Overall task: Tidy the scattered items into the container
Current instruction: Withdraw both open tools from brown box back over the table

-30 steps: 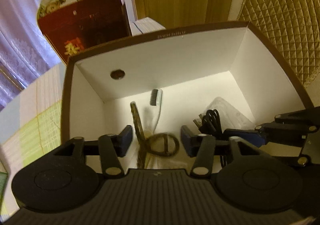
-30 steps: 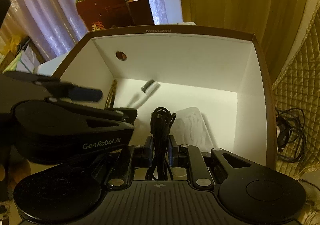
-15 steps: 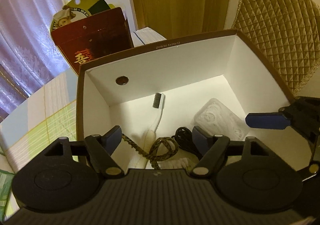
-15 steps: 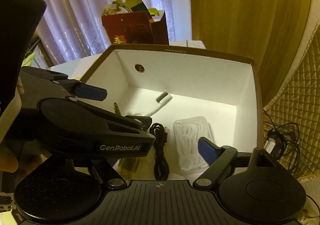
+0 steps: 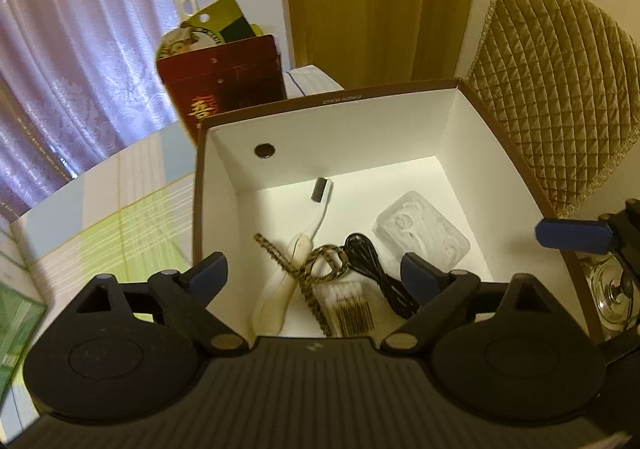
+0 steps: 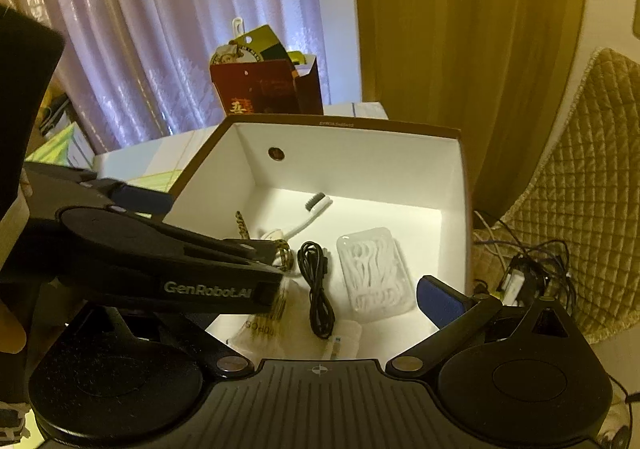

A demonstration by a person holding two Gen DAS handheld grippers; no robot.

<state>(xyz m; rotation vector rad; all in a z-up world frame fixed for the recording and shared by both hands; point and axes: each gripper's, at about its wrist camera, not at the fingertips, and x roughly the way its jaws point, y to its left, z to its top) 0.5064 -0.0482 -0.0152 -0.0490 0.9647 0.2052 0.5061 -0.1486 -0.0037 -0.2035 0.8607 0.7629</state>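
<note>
Both my grippers, left gripper (image 5: 314, 273) and right gripper (image 6: 304, 305), hover above the box (image 5: 400, 129), jaws apart and empty. Toothbrush (image 5: 320, 209), patterned cord (image 5: 324, 269), black cable (image 6: 316, 281) and floss-pick case (image 6: 374, 273) lie inside. Risk: my crowded grippers could collide or knock the box wall.

Both wrist views look down, near, into one box (image 5: 360, 129).

Box (image 5: 472, 137) top open — far floor bare; left gripper (image 6: 132, 201) crowds left rim
</note>
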